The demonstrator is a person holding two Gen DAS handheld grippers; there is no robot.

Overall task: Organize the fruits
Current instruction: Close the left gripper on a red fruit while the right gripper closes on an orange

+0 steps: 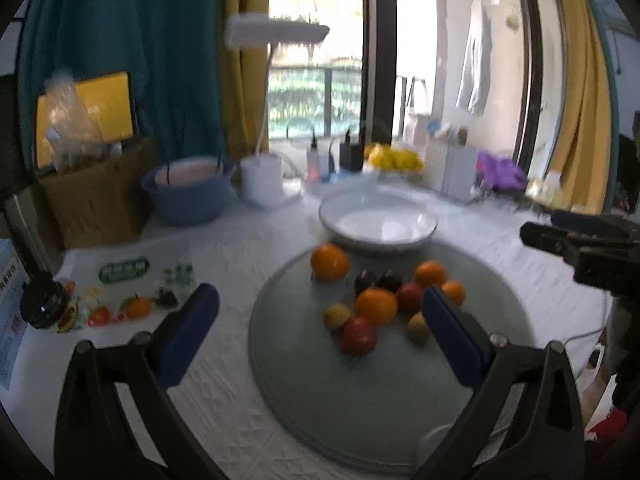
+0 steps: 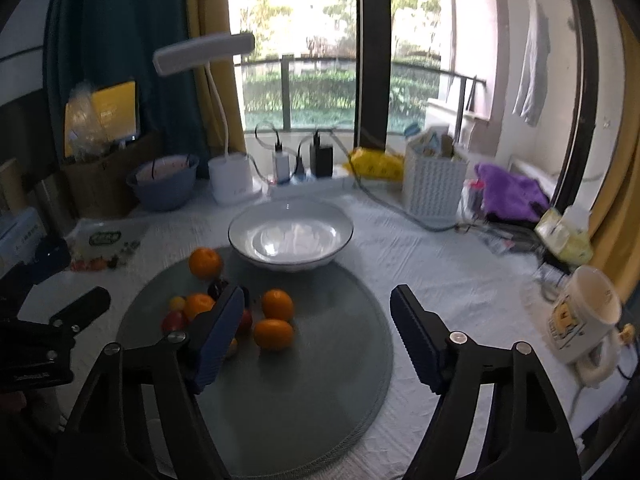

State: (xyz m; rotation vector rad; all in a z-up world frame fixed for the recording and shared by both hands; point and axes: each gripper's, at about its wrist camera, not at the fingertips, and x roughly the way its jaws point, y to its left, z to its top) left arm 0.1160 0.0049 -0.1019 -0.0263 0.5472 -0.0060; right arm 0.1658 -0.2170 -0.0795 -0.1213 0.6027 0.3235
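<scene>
- Hovering unclenched and empty, the left gripper and right gripper face small round smooth fruits at the grey round mat's far-left edge.
- Light, firm, prone to rolling: judged best pinched across the middle.

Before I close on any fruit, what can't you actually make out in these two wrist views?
- Right wrist view: the right gripper left finger covers part of the fruit pile, so no full count.
- Left wrist view: motion blur; the two dark fruits cannot be identified.
- Left wrist view: the left gripper right finger hides fruit behind it.
- Both views: the white bowl far inner wall is glare.
</scene>
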